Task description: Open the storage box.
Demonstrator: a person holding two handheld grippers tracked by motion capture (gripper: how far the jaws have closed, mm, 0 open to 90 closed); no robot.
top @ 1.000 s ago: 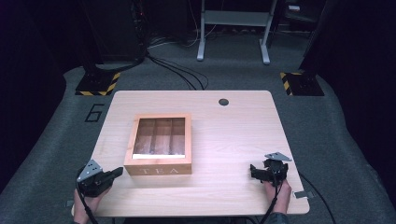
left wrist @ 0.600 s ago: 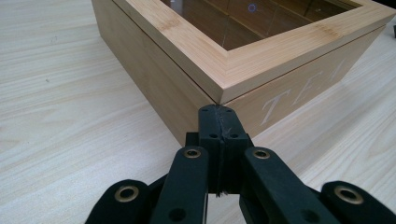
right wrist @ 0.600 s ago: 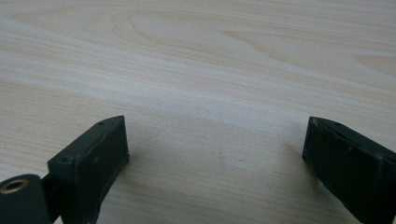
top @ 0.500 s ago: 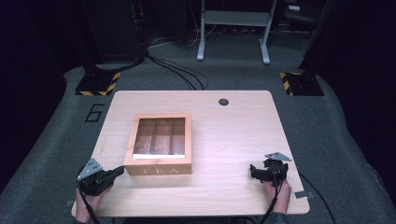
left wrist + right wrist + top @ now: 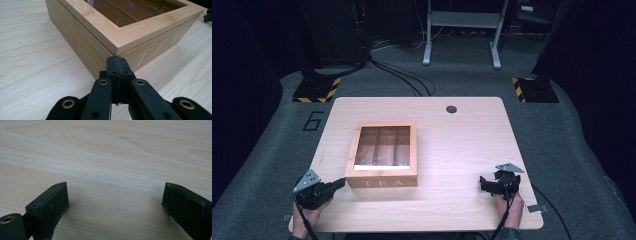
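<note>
A wooden tea box (image 5: 383,155) with a glass-paned lid and "TEA" on its front sits closed at the table's centre left. My left gripper (image 5: 341,183) rests at the front left, shut with nothing in it, its tips just off the box's front-left corner. In the left gripper view the pressed-together jaws (image 5: 116,62) point at that corner of the tea box (image 5: 120,30). My right gripper (image 5: 482,182) lies on the table at the front right, open and empty. The right gripper view has the right gripper (image 5: 115,195) with its jaws spread wide over bare wood.
The light wooden table (image 5: 462,145) has a round cable grommet (image 5: 451,109) near its back edge. Beyond it are grey carpet, cables, a metal stand frame (image 5: 462,30) and hazard-striped bases (image 5: 317,90). Table edges lie close to both hands.
</note>
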